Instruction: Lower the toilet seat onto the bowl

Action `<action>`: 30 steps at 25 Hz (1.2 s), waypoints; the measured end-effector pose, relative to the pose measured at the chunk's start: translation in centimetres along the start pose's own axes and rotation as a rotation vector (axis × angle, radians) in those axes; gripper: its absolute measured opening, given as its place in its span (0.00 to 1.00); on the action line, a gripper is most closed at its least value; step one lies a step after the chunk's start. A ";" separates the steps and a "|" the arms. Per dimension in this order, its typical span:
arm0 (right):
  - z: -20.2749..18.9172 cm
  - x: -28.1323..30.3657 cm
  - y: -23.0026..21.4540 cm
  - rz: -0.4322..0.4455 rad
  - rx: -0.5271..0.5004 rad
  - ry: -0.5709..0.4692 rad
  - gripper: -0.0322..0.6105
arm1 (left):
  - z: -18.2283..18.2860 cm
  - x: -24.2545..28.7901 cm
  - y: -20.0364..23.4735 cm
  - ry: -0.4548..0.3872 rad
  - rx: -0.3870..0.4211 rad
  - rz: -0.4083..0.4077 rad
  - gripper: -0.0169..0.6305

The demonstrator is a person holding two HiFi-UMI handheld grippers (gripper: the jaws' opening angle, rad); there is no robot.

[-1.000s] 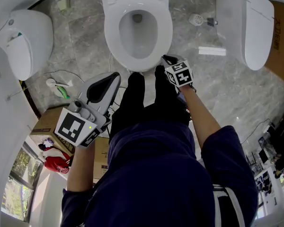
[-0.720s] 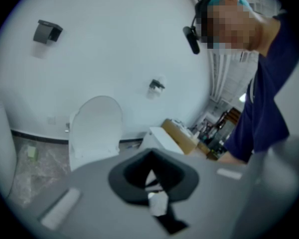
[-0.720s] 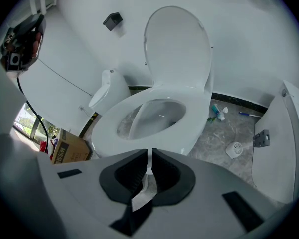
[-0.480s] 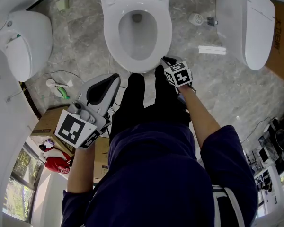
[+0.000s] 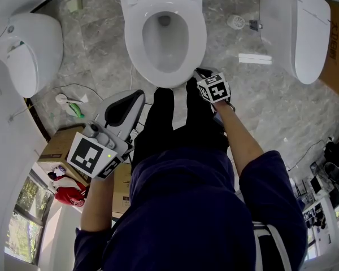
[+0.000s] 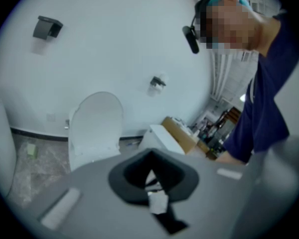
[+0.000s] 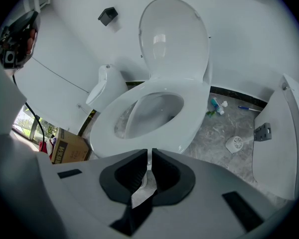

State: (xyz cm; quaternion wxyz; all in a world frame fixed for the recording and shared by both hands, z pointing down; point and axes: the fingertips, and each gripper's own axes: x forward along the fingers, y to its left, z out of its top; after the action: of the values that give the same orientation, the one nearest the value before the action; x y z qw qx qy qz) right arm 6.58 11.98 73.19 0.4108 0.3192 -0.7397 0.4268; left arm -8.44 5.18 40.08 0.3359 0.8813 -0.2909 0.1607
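We see the toilet seat lying flat, its long axis running out from the upright lid; left gripper and right gripper closed, empty.

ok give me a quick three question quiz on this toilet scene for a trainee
1. True or false: the white oval toilet seat lies flat on the white ceramic bowl.
2. Which gripper is nearest the seat's front edge?
A. left gripper
B. right gripper
C. both equally near
3. Fill in: the white plastic lid behind the seat stands ___.

Key: 1 true; 2 B; 3 upright
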 end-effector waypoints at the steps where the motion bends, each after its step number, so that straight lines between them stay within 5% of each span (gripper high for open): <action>1: -0.1 0.2 0.0 0.001 0.001 0.001 0.10 | -0.1 0.1 0.1 0.002 -0.001 0.000 0.03; 30: -3.2 5.1 -1.2 0.001 0.037 0.083 0.10 | -3.3 2.8 1.4 0.035 -0.052 -0.027 0.03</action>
State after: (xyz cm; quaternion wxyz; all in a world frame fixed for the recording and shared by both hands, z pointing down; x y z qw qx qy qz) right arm 6.31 13.73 79.05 0.4352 0.3082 -0.7141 0.4535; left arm -7.46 5.45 44.49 0.3657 0.8732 -0.2773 0.1641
